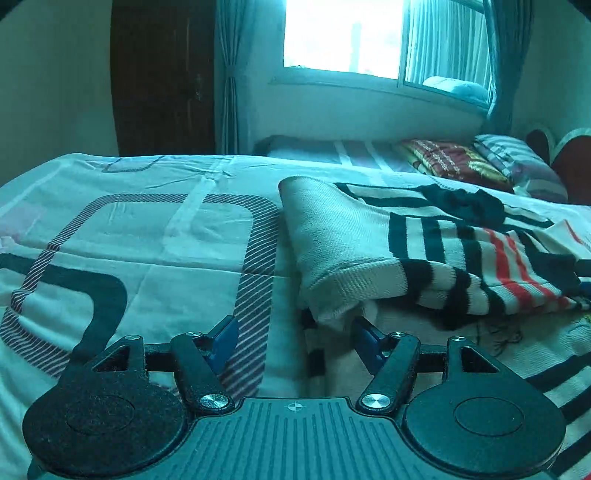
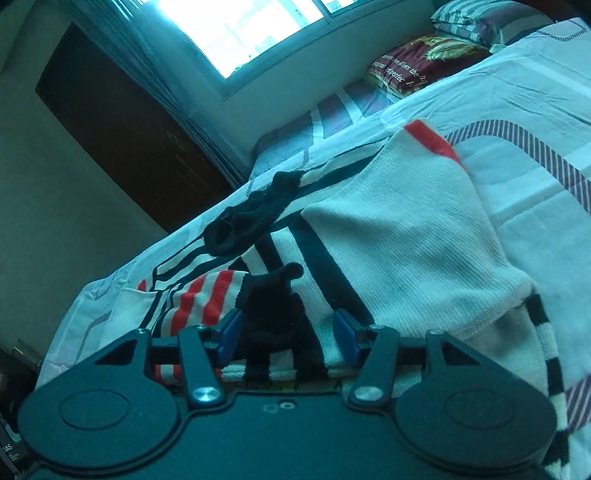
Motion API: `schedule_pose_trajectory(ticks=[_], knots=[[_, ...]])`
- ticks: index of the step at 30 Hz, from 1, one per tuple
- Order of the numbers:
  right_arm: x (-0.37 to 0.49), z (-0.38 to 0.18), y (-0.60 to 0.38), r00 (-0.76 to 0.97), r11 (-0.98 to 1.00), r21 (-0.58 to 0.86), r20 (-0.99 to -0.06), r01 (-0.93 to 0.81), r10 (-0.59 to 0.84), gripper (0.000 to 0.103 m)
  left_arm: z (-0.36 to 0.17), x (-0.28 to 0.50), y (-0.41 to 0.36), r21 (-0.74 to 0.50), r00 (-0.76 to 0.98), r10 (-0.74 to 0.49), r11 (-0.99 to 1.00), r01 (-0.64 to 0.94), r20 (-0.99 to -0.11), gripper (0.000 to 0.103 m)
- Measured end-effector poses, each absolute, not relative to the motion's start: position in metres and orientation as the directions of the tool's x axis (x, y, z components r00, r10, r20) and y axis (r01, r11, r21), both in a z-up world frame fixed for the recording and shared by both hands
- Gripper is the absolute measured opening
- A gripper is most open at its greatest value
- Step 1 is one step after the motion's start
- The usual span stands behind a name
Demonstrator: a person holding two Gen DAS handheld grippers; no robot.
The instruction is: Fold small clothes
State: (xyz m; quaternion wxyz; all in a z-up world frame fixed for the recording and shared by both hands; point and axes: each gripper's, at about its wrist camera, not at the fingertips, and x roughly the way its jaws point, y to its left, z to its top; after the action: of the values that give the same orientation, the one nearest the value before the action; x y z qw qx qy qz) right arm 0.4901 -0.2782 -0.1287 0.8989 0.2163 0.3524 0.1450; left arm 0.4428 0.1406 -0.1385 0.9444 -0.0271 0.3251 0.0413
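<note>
A cream knit sweater (image 1: 424, 251) with black and red stripes lies partly folded on the bed, right of centre in the left wrist view. My left gripper (image 1: 295, 338) is open just in front of the sweater's near cream corner, which hangs close to the right blue fingertip (image 1: 365, 339); the pads do not press on it. In the right wrist view the same sweater (image 2: 406, 236) fills the middle. My right gripper (image 2: 288, 332) is open over its near edge, with a black ribbed piece (image 2: 269, 299) and striped knit lying between the fingers.
The bed sheet (image 1: 147, 236) is pale with rounded striped patterns. A dark red folded blanket (image 1: 454, 162) and a striped pillow (image 1: 517, 162) lie at the far end. A window (image 1: 343, 33), curtains and a dark door (image 1: 162, 77) stand behind the bed.
</note>
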Motion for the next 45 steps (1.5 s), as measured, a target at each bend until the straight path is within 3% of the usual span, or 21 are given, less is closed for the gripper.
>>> schedule_pose_trajectory(ticks=[3, 5, 6, 7, 13, 15, 18, 22, 26, 29, 34, 38, 40, 42, 45], knots=[[0.497, -0.127, -0.264, 0.715, 0.899, 0.412, -0.583, -0.150, 0.386, 0.049, -0.137, 0.457, 0.133, 0.002, 0.794, 0.051, 0.998, -0.063, -0.606, 0.067], [0.500, -0.127, -0.255, 0.711, 0.920, 0.346, -0.601, -0.181, 0.366, 0.028, -0.143, 0.466, 0.124, 0.006, 0.780, 0.018, 1.000, -0.019, -0.626, 0.067], [0.501, -0.127, -0.251, 0.707, 0.927, 0.318, -0.609, -0.198, 0.360, 0.011, -0.147, 0.469, 0.119, 0.037, 0.774, 0.030, 0.999, -0.008, -0.633, 0.065], [0.500, -0.126, -0.249, 0.713, 0.932, 0.297, -0.605, -0.209, 0.353, 0.008, -0.146, 0.469, 0.115, 0.052, 0.781, 0.029, 0.999, 0.004, -0.624, 0.061], [0.473, -0.092, -0.273, 0.827, 0.954, 0.226, -0.485, -0.196, 0.284, 0.007, -0.145, 0.468, 0.119, 0.019, 0.780, 0.016, 1.000, -0.006, -0.626, 0.055], [0.478, -0.100, -0.278, 0.803, 0.960, 0.204, -0.530, -0.192, 0.273, 0.007, -0.145, 0.469, 0.120, -0.013, 0.776, -0.002, 1.000, -0.008, -0.631, 0.047], [0.482, -0.116, -0.280, 0.766, 0.959, 0.212, -0.580, -0.188, 0.278, 0.007, -0.145, 0.470, 0.120, -0.024, 0.771, -0.002, 1.000, -0.017, -0.637, 0.045], [0.479, -0.113, -0.277, 0.782, 0.957, 0.213, -0.555, -0.196, 0.284, 0.007, -0.140, 0.465, 0.118, -0.003, 0.788, 0.009, 1.000, -0.014, -0.616, 0.043], [0.475, -0.092, -0.274, 0.830, 0.952, 0.181, -0.469, -0.245, 0.303, 0.007, -0.146, 0.465, 0.137, -0.108, 0.774, -0.011, 0.991, -0.075, -0.633, 0.043], [0.486, -0.091, -0.274, 0.802, 0.946, 0.193, -0.503, -0.260, 0.323, 0.008, -0.141, 0.459, 0.128, -0.056, 0.796, 0.002, 0.997, -0.045, -0.606, 0.043], [0.494, -0.108, -0.292, 0.729, 0.921, 0.333, -0.577, -0.203, 0.369, 0.038, -0.131, 0.458, 0.107, 0.068, 0.835, 0.001, 0.997, 0.044, -0.550, 0.043], [0.503, -0.126, -0.290, 0.673, 0.903, 0.388, -0.619, -0.186, 0.405, 0.036, -0.134, 0.471, 0.109, 0.063, 0.827, 0.030, 0.998, 0.006, -0.561, 0.043], [0.506, -0.126, -0.281, 0.681, 0.914, 0.349, -0.619, -0.210, 0.392, 0.007, -0.139, 0.473, 0.119, -0.018, 0.828, 0.027, 0.999, -0.045, -0.560, 0.038], [0.502, -0.116, -0.272, 0.718, 0.924, 0.287, -0.584, -0.253, 0.378, 0.007, -0.141, 0.467, 0.133, -0.130, 0.844, 0.024, 0.985, -0.111, -0.536, 0.023], [0.484, -0.090, -0.259, 0.790, 0.910, 0.204, -0.452, -0.361, 0.414, 0.006, -0.140, 0.455, 0.143, -0.203, 0.869, 0.053, 0.964, -0.174, -0.491, 0.022]])
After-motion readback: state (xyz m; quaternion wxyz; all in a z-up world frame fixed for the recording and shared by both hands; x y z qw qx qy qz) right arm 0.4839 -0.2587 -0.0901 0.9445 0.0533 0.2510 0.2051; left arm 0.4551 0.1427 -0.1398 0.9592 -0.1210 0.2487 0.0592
